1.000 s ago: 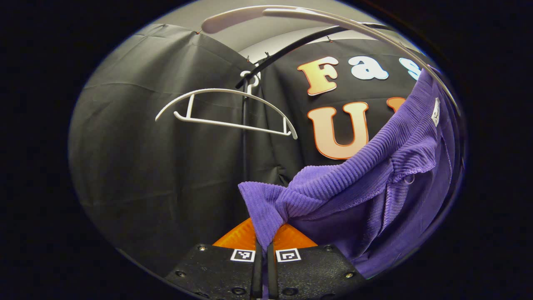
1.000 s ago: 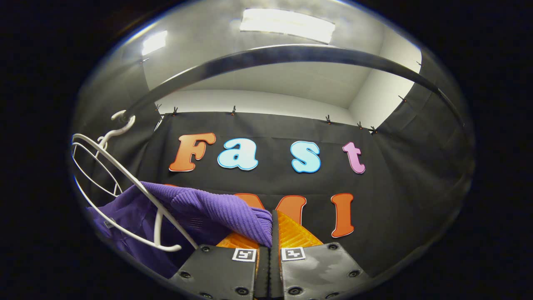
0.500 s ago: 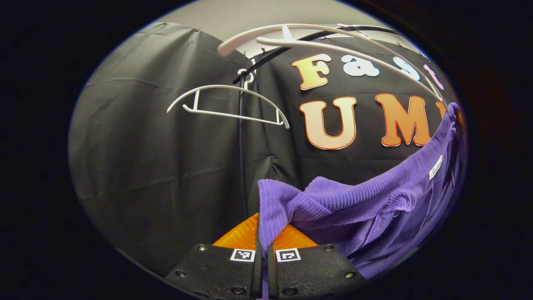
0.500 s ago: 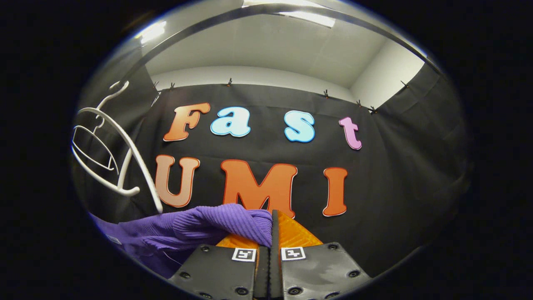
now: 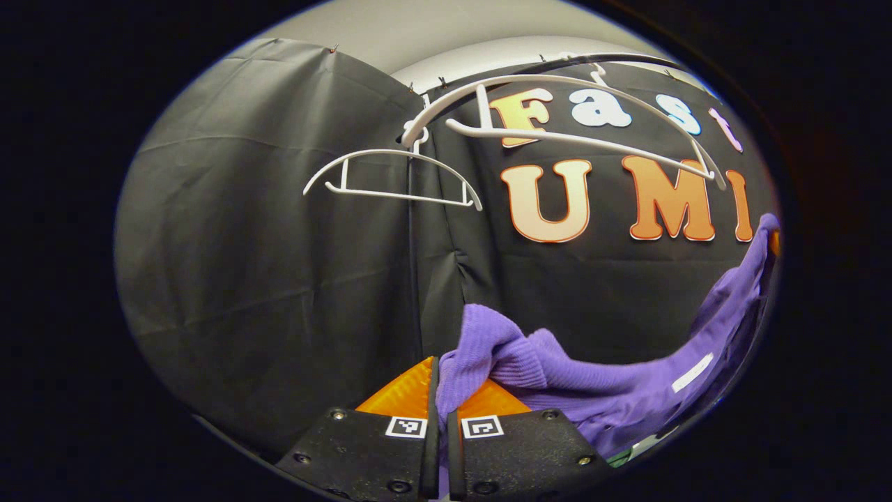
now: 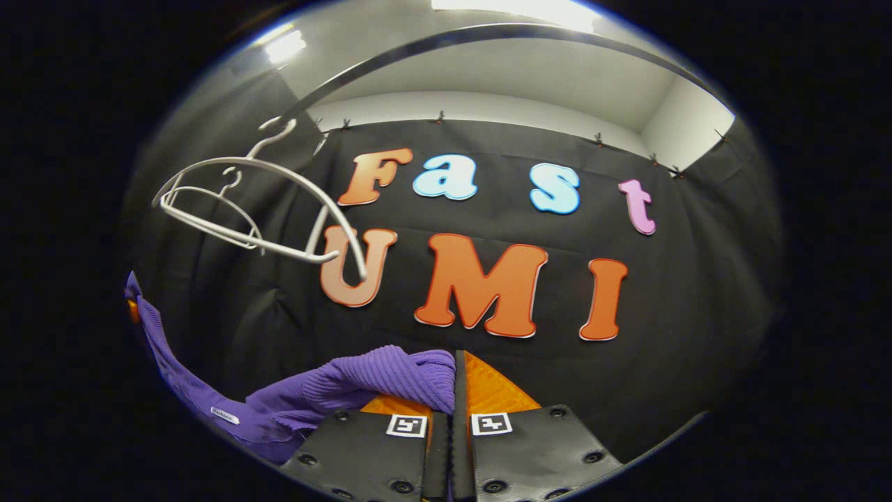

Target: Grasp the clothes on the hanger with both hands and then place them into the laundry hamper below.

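Right, left gripper and right gripper each pinch an end of the purple knit top, which sags between them, clear below the bare white hangers. Keep both clamps tight, lower evenly together. Both point levelly toward the far wall.

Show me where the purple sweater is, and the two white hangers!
purple sweater (image 5: 599,397): left gripper view, on the ribbed knit sagging beside the fingers.
nearer white hanger (image 5: 557,82): left gripper view, on its top arch.
farther white hanger (image 5: 397,153): left gripper view, on its curved shoulder.
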The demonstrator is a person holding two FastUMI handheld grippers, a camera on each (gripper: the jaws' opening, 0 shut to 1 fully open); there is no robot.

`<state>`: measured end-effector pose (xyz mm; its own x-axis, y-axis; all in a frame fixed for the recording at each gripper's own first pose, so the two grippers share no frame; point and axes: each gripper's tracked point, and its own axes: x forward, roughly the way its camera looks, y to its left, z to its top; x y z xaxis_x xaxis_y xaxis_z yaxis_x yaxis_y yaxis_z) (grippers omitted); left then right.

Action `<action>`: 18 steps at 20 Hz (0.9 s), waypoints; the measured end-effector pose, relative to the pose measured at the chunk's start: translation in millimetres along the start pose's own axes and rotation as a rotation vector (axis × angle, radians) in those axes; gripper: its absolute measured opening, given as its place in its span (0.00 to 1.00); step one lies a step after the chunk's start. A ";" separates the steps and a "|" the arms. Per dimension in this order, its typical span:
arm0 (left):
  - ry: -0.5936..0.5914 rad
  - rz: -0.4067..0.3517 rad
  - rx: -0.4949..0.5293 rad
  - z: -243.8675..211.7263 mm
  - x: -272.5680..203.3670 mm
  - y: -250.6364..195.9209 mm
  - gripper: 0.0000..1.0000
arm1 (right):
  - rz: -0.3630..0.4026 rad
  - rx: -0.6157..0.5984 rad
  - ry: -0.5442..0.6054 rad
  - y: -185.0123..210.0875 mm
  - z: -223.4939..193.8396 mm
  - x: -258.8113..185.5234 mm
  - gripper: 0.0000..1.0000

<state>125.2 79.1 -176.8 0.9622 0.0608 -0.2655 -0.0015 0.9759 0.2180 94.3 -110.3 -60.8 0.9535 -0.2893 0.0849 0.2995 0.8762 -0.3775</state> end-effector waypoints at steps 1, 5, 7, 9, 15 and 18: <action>0.000 -0.023 0.001 0.3 -4.7 -10.3 0.05 | 0.046 -0.027 0.012 13.0 -5.7 -5.8 0.06; 0.003 -0.105 0.003 3.4 -17.2 -50.5 0.05 | 0.182 -0.068 0.051 63.0 -27.8 -21.3 0.10; 0.032 -0.165 -0.025 -3.5 -21.4 -74.5 0.05 | 0.247 -0.015 0.095 87.6 -40.8 -28.2 0.10; 0.079 -0.220 -0.066 -16.0 -27.6 -95.2 0.05 | 0.300 0.030 0.164 101.3 -59.1 -34.1 0.10; 0.295 -0.351 -0.228 -67.8 -41.4 -144.5 0.06 | 0.416 0.185 0.443 136.7 -126.7 -53.4 0.10; 0.454 -0.409 -0.219 -104.8 -52.6 -163.5 0.07 | 0.465 0.173 0.598 151.1 -161.4 -69.5 0.10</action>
<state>46.3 -61.8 -297.0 0.6861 -0.2889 -0.6677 0.2388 0.9564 -0.1684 67.7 -20.1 -272.5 0.8162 0.0075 -0.5777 -0.0792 0.9919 -0.0991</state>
